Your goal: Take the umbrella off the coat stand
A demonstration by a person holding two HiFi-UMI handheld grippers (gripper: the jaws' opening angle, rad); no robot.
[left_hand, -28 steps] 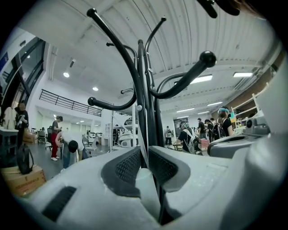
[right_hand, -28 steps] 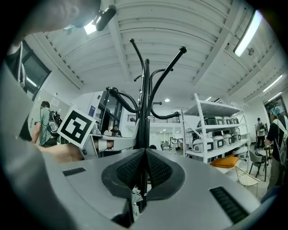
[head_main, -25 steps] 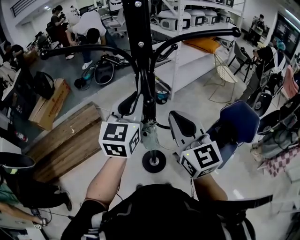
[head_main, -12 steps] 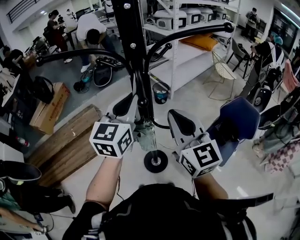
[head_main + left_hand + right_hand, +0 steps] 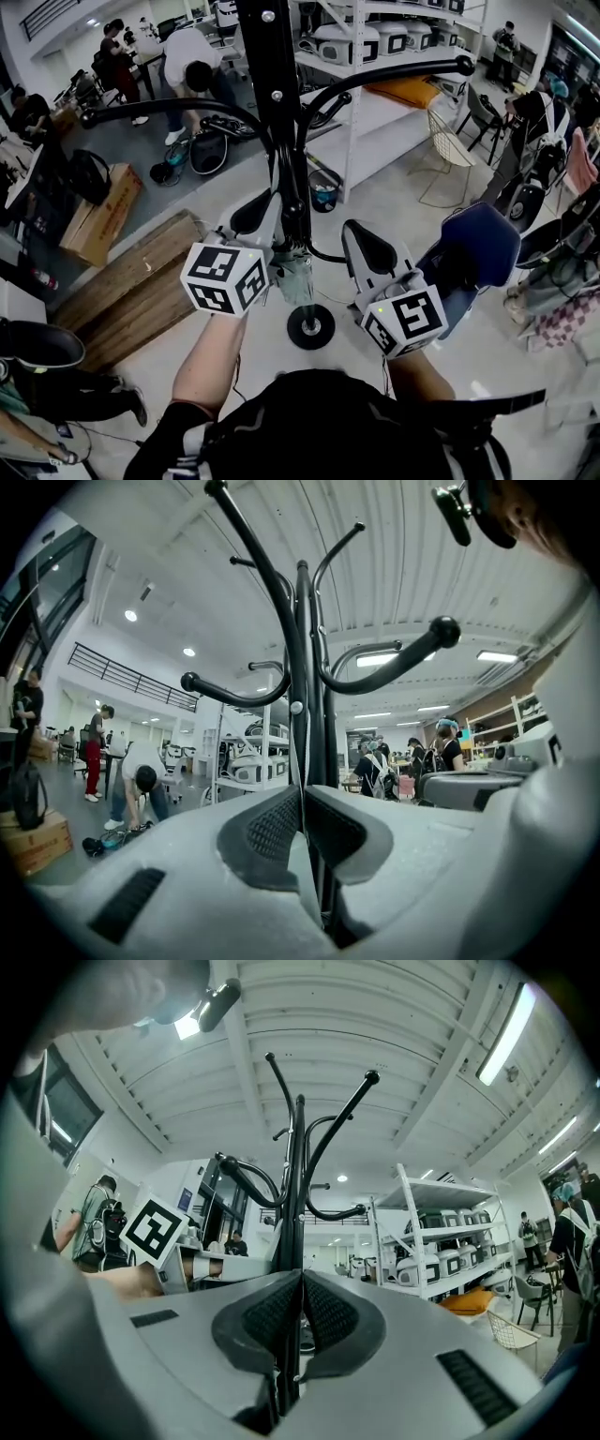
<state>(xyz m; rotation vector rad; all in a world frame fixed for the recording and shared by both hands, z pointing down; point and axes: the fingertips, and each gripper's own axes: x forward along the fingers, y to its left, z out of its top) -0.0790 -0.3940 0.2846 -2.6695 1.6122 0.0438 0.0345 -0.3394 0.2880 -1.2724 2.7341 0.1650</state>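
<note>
Directly ahead: coat stand (image 5: 274, 94), perhaps umbrella (image 5: 296, 281).

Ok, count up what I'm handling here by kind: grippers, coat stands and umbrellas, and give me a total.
Grippers: 2, the left gripper and the right gripper
Coat stand: 1
Umbrella: 1, pale green, folded, in the left gripper's jaws
Total: 4

The left hand-held gripper (image 5: 302, 794) is grey with black pads (image 5: 272, 832).
</note>
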